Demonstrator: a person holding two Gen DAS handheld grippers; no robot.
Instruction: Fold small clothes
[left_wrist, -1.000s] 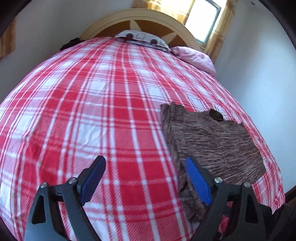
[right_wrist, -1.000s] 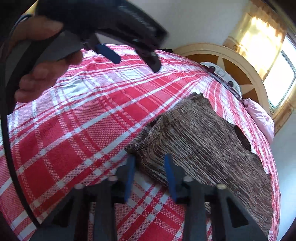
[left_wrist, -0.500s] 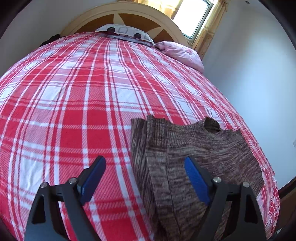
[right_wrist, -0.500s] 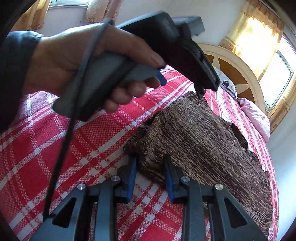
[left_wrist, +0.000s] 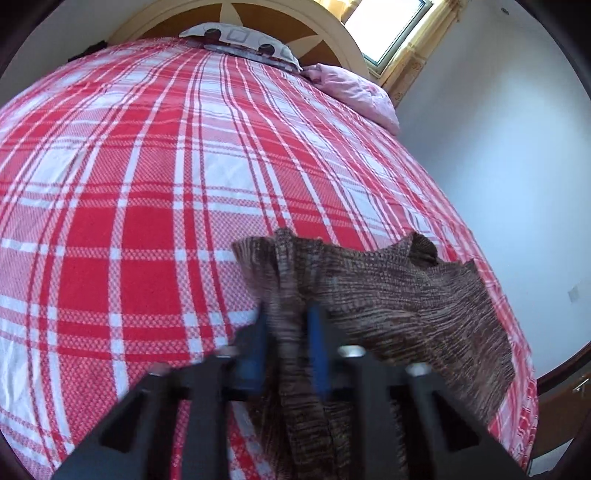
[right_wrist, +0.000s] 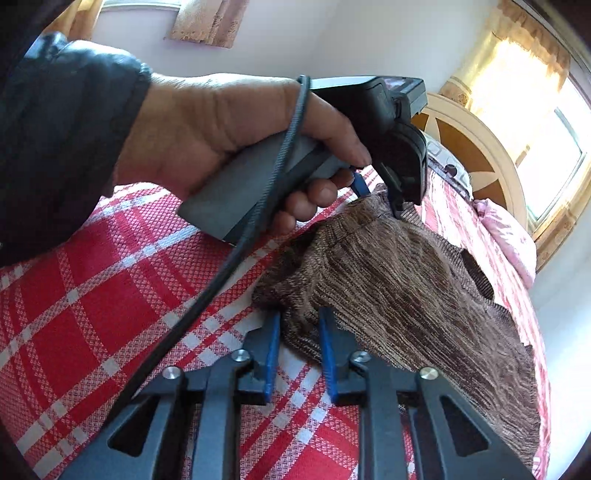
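Note:
A brown knit garment (left_wrist: 406, 295) lies partly folded on the red-and-white plaid bedcover (left_wrist: 147, 221). My left gripper (left_wrist: 287, 325) is blurred and its jaws are closing, with the garment's folded left edge pinched between the blue pads. In the right wrist view the same garment (right_wrist: 406, 295) stretches away from me. My right gripper (right_wrist: 298, 328) is at its near corner, jaws closing with the cloth squeezed between them. At the garment's far end the left gripper (right_wrist: 380, 201) shows too, held by a person's hand (right_wrist: 221, 129) in a dark sleeve.
A rounded wooden headboard (left_wrist: 295, 22) stands at the far end of the bed, with a patterned pillow (left_wrist: 240, 37) and a pink pillow (left_wrist: 354, 88). A white wall runs close along the bed's right side. A black cable (right_wrist: 221, 277) hangs from the left gripper over the bedcover.
The left gripper came forward and down onto the garment's folded edge, and its wide-open jaws closed on it. The right gripper stayed in place and its jaws narrowed on the near corner.

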